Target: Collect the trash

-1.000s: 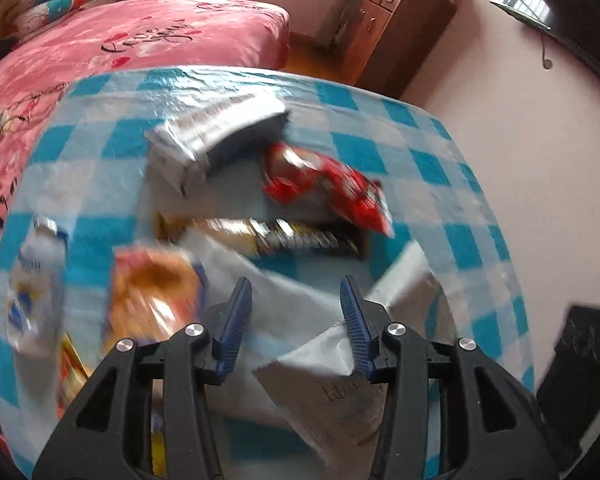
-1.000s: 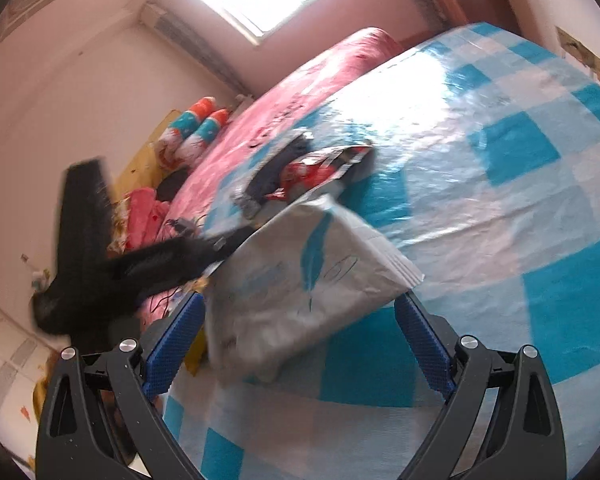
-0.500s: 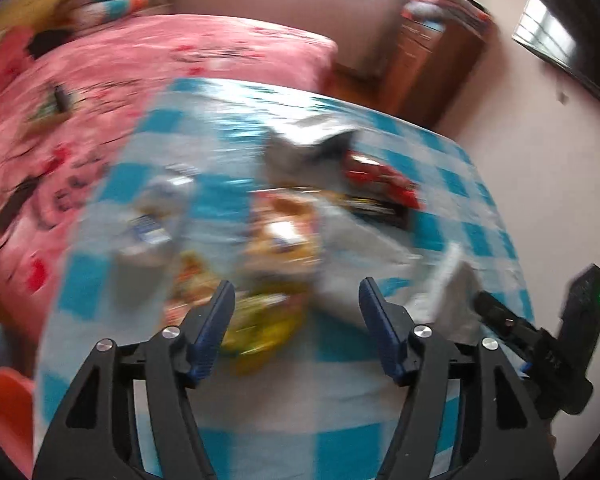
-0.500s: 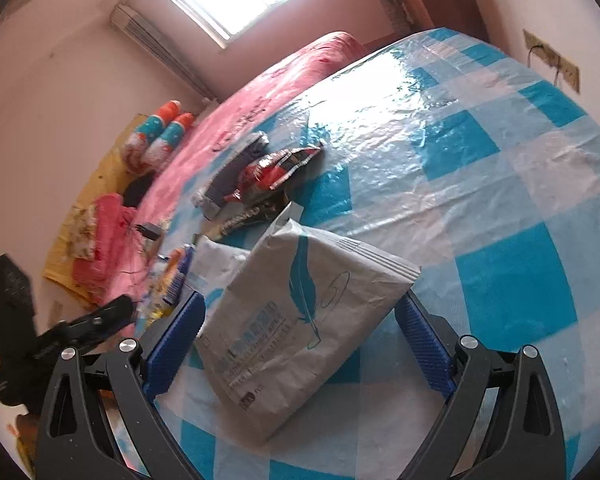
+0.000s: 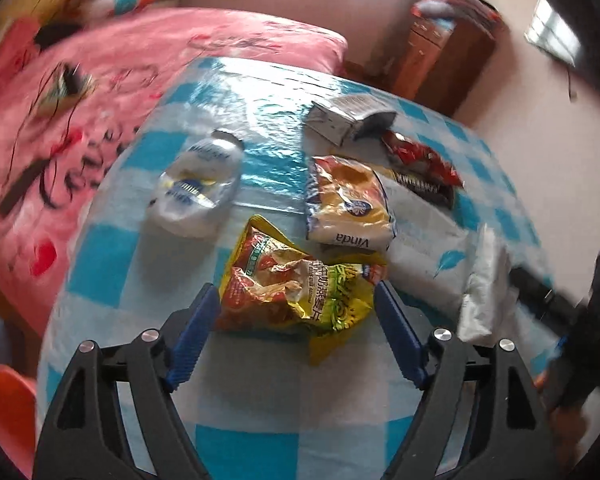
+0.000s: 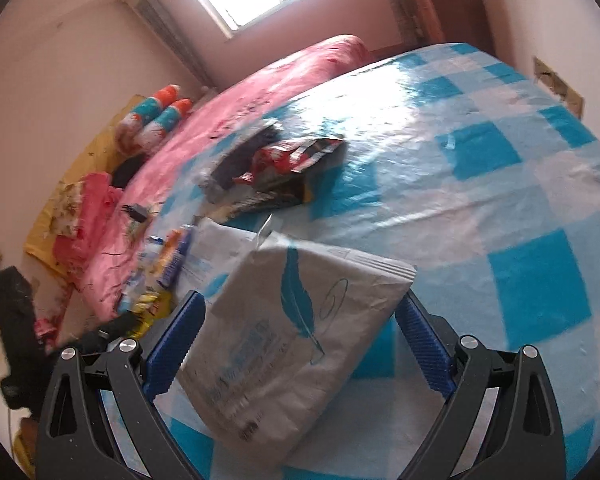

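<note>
1. The crumpled yellow-and-red snack wrapper (image 5: 296, 292) lies at lower centre of the left view on my checked tablecloth (image 5: 260, 420).
2. My left gripper (image 5: 298, 320) is opening, blue pads flanking the wrapper, not pressing.
3. My right gripper (image 6: 300, 340) stands wide around a grey feather-printed bag (image 6: 296, 332); contact unclear.
4. A tissue pack (image 5: 348, 204) sits above centre.

On the table (image 5: 260, 420), the noodle wrapper (image 5: 296, 292) lies before the tissue pack (image 5: 348, 204), the bottle (image 5: 198, 184) to their left.
</note>
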The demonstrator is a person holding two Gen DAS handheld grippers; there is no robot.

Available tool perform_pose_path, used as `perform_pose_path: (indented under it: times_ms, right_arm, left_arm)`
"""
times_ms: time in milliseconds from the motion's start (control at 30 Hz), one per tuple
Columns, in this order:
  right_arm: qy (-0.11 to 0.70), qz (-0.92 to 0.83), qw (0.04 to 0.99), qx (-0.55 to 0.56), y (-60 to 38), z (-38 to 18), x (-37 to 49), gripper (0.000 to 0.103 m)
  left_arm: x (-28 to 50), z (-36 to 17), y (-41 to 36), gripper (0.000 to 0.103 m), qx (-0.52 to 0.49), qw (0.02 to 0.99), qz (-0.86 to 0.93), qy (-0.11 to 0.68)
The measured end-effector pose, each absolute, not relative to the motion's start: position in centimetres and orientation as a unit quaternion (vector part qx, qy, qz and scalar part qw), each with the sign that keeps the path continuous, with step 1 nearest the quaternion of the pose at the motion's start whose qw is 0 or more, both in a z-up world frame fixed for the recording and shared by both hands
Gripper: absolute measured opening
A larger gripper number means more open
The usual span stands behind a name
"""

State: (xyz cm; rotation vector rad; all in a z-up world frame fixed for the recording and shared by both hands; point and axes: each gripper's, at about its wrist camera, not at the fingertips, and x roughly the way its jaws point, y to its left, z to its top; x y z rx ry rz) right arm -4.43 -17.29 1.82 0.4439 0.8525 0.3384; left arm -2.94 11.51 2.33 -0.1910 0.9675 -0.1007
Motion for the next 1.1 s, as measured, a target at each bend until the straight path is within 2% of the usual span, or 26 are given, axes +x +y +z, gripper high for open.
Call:
perform_pose_path:
  times_ms: [133, 300, 400, 600, 667, 867, 1100]
  right_arm:
    - [0.403, 0.195, 0.875, 0.186, -15.7, 2.2, -4.3, 0.094]
    - [0.403, 0.128, 0.9, 0.108, -14.7, 2.8, -5.2, 0.094]
    - [0.4, 0.098, 0.906, 0.093, -15.2, 3.0, -5.8, 0.094]
    - [0.412, 0.095, 0.901, 0.1, -15.2, 2.8, -6.4, 0.094]
    - [0.426, 0.104, 0.892, 0.105, -14.6, 2.2, -6.4, 0.094]
    - [0.435, 0.117, 0.886, 0.109, -13.0, 1.6, -6.5, 0.095]
    - [0.428, 0.154, 0.886, 0.093, -11.2, 1.4, -6.8, 0.096]
  left_arm:
    - [-2.5, 1.9, 10.7, 0.086, -0.06, 0.883, -0.059, 0.461]
    - [-1.9, 1.6, 10.1, 0.095, -0.008, 0.885, -0.069, 0.46]
    - [-1.5, 1.5, 10.1, 0.097, 0.016, 0.891, -0.074, 0.448]
    - [-1.2, 0.4, 9.8, 0.096, 0.004, 0.883, -0.092, 0.46]
    - [-1.4, 0.2, 8.9, 0.095, 0.03, 0.885, -0.082, 0.456]
    - [-2.1, 0.3, 8.1, 0.08, 0.035, 0.891, -0.071, 0.446]
    - [-3.0, 0.5, 8.0, 0.076, 0.017, 0.894, -0.066, 0.443]
